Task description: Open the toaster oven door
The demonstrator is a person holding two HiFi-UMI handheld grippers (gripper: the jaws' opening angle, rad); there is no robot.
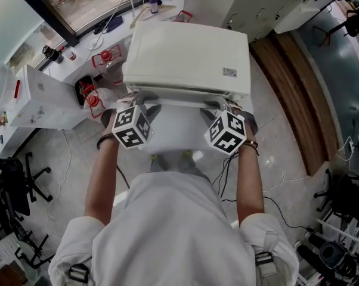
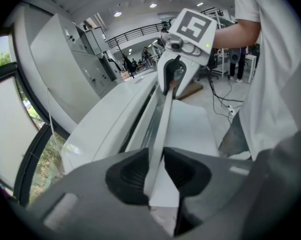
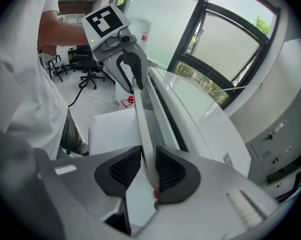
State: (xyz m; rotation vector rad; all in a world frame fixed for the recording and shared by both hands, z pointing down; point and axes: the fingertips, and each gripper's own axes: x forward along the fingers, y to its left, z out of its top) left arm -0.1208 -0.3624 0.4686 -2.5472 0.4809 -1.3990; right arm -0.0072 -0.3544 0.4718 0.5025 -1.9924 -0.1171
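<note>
Toaster oven, white and boxy (image 1: 188,55): its slim white door handle bar (image 2: 164,124) lies between both tools' jaws, left gripper (image 2: 158,171) and right gripper (image 3: 148,171) each pinching it.

Daylight is streaming through the window (image 3: 225,49), lighting the scene brightly and evenly; both gripper views are bowing toward dark corners, their nearest foreground blurring.

There is one toaster oven (image 1: 188,55) with one handle bar (image 1: 180,98) along its front, two claws at that bar, the left claw (image 2: 158,168) and the right claw (image 3: 148,168), each carrying one marker cube (image 1: 132,127), plus one white box (image 1: 45,100) to the oven's left and one small bottle (image 1: 154,4) behind the oven.
</note>
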